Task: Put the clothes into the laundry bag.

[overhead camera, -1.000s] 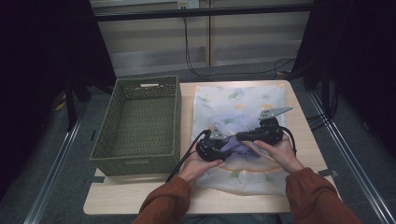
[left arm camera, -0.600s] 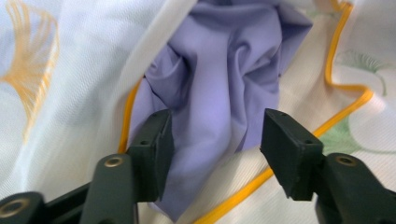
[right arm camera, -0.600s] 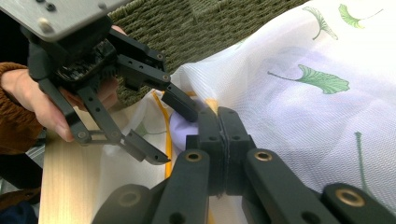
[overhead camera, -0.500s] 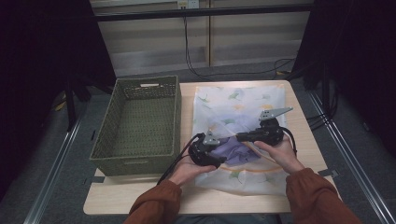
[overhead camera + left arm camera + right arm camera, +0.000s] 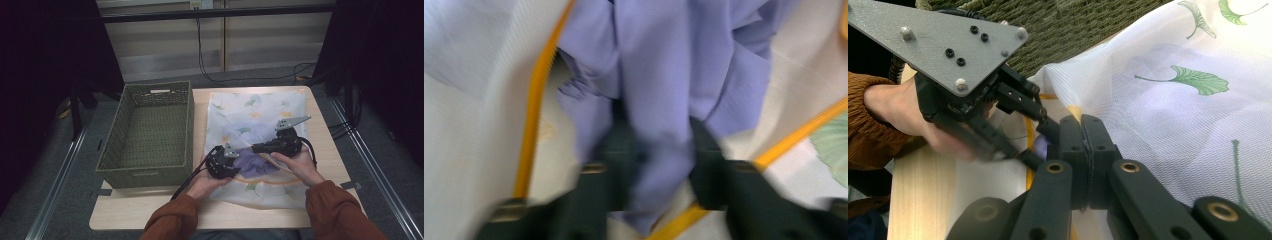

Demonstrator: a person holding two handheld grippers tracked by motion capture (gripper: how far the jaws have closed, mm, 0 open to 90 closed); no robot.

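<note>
high view puts the green woven basket [image 5: 147, 131] at the left of the frame, with nothing visible inside it, and just right of it the white mesh bag [image 5: 260, 107] with its leaf print, lying flat on the wooden surface [image 5: 150, 217]. the purple cloth [image 5: 257, 162] sits bunched inside the bag's lower half. the left claw [image 5: 231, 161] has just been closing, and in the left gripper view its jaws pinch a fold of the purple cloth [image 5: 659, 95]. to its right, the right claw [image 5: 256, 148] is clenched; in the right gripper view its pads [image 5: 1087, 137] meet on the mesh at the yellow-trimmed edge. the risk, as i judge it: the left claw may have caught mesh along with cloth, so pulling would drag the whole bag, or the thin fold slips free. the right claw's hold on slick mesh could also give way.
</note>
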